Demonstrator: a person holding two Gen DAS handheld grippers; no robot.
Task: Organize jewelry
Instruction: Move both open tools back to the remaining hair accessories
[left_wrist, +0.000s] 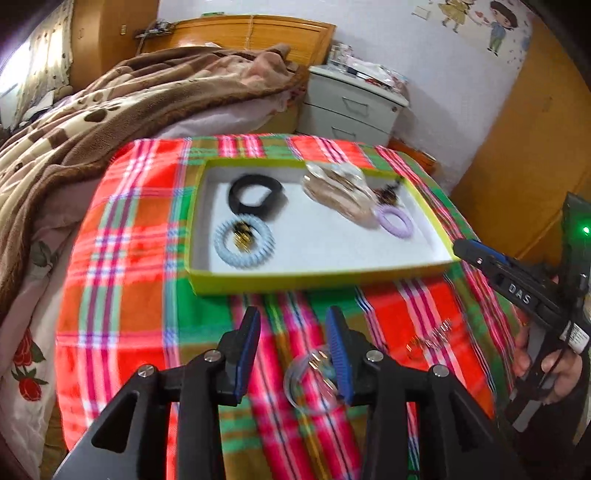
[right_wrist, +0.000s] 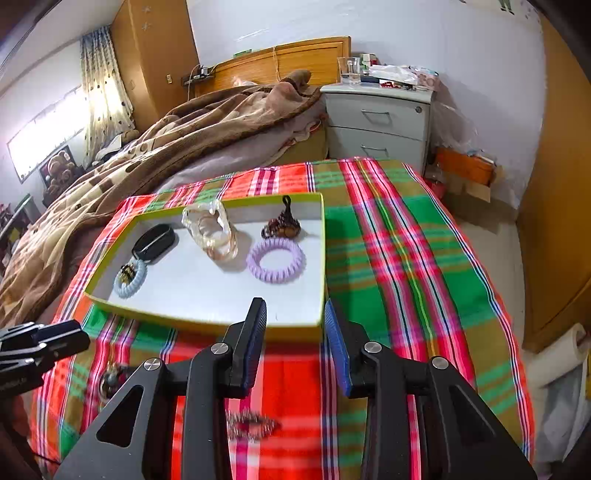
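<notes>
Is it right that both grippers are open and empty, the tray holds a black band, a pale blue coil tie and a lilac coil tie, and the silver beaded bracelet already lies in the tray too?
Not quite. The silver beaded bracelet lies on the plaid cloth in front of the tray, not in it; the right wrist view shows this. The rest stands: left gripper and right gripper open and empty, black band, pale blue coil tie and lilac coil tie in the tray.

Woven cloth, matt card and glossy plastic trinkets

The plaid cloth (right_wrist: 388, 258) looks soft and woven; the tray (right_wrist: 207, 325) is matt card, white inside, lime outside. The lilac coil hair tie (right_wrist: 276, 260) is ribbed plastic, the pale clip (right_wrist: 210, 230) glossy and translucent, the black band (left_wrist: 256, 197) matt. Each tool has matt black plastic arms, shiny metal screws and ribbed blue pads (right_wrist: 336, 350).
</notes>
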